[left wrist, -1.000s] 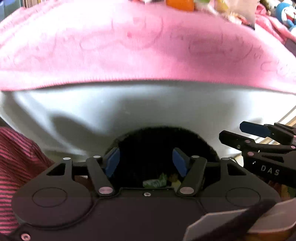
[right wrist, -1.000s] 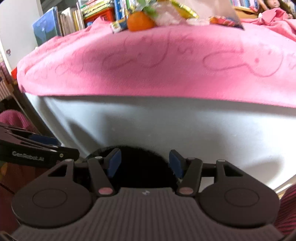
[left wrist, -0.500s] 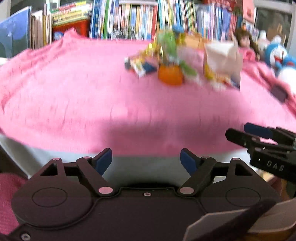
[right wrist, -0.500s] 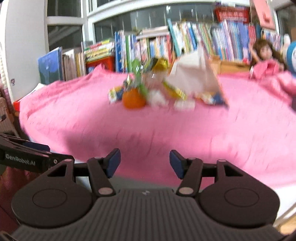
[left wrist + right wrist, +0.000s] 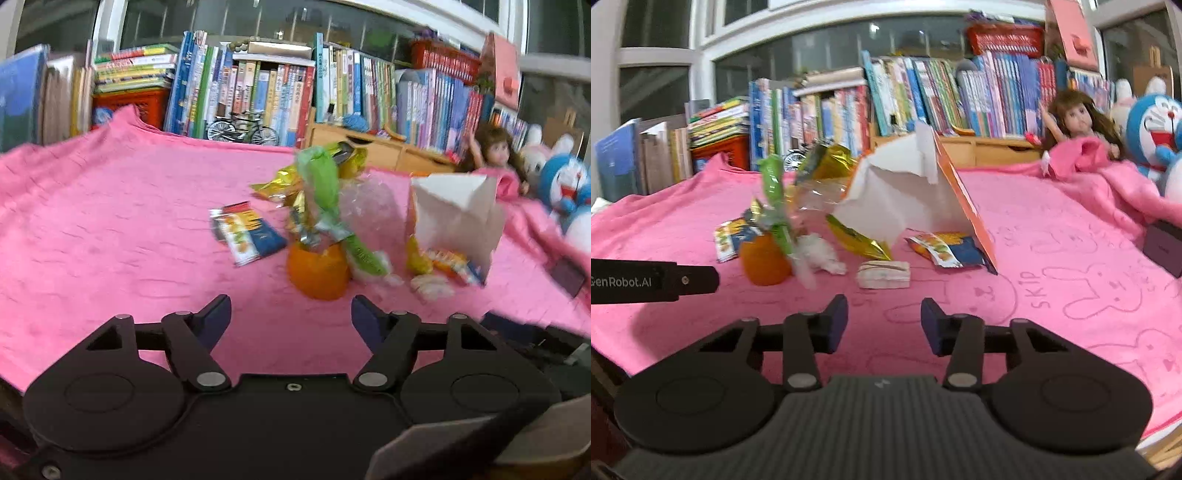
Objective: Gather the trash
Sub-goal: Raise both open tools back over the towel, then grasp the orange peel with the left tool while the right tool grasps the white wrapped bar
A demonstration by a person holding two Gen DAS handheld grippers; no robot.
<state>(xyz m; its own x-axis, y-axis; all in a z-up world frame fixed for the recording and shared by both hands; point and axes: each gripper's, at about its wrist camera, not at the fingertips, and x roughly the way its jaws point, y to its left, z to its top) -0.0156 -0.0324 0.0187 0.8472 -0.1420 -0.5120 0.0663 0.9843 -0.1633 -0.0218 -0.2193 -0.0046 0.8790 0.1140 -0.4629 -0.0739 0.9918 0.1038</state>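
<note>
Inspector: Hovering low over the near edge of the surface (image 5: 110,229), which is covered by a pink cloth, the left tongs (image 5: 291,314) stand spread apart with nothing between the jaws.

Clerk: And the other pair?

Inspector: The right tongs (image 5: 884,321) are likewise spread and empty, above the same near edge. The left pair's arm shows at the left border of the right view.

Clerk: Where does the trash lie?

Inspector: Heaped mid-surface, ahead of both pairs and apart from them. Nearest the left tongs sits an orange peel (image 5: 318,271), cupped, with a green wrapper (image 5: 325,192) standing up behind it. A flat snack packet (image 5: 246,232) lies to the left of the peel. A gold foil bag (image 5: 827,162) rises at the back of the heap.

Clerk: Further items?

Inspector: A torn white paper box (image 5: 905,195) with an orange side leans over the right part of the heap. A crumpled tissue (image 5: 822,254) lies just beside the peel, and a small pale packet (image 5: 884,274) lies nearest the right tongs. Another printed packet (image 5: 943,249) rests under the box's edge.

Clerk: Surroundings?

Inspector: Books (image 5: 886,99) line the back; a doll (image 5: 1075,122) and a blue plush toy (image 5: 1154,129) sit at the far right.
</note>
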